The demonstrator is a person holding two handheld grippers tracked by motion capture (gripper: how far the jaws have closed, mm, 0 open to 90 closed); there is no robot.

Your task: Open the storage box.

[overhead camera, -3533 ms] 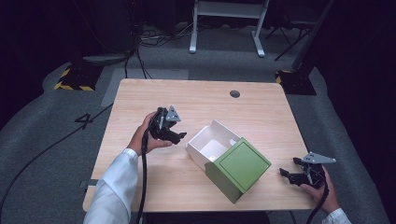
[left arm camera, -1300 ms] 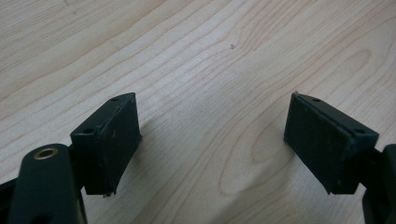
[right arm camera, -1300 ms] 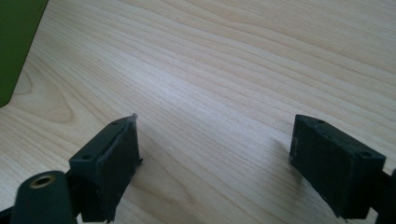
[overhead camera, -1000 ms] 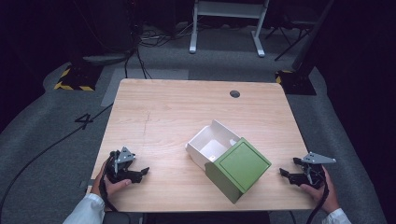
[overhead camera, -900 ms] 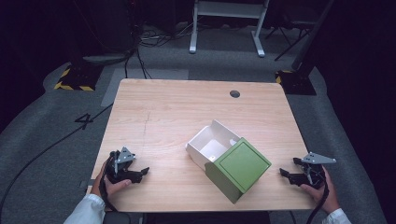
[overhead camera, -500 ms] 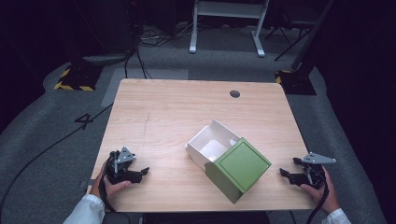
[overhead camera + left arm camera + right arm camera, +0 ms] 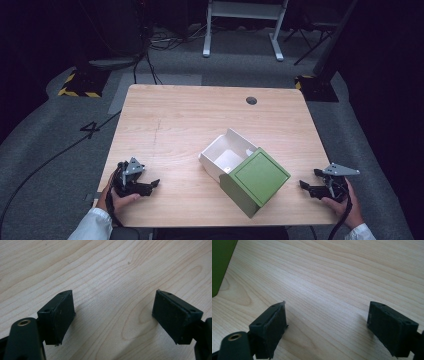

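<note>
Green lid (image 7: 259, 177) covers part of my white box (image 7: 226, 156) at frame centre, hiding its near end. Left gripper (image 7: 150, 184) lower left and right gripper (image 7: 306, 186) lower right: fingers spread, empty, on the desk (image 7: 190, 120).

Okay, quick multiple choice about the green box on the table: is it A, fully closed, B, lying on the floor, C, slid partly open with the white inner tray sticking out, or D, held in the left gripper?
C: in the high view the white inner tray juts out from the green box, which rests on the table apart from the left gripper and the right gripper, both open.
</note>
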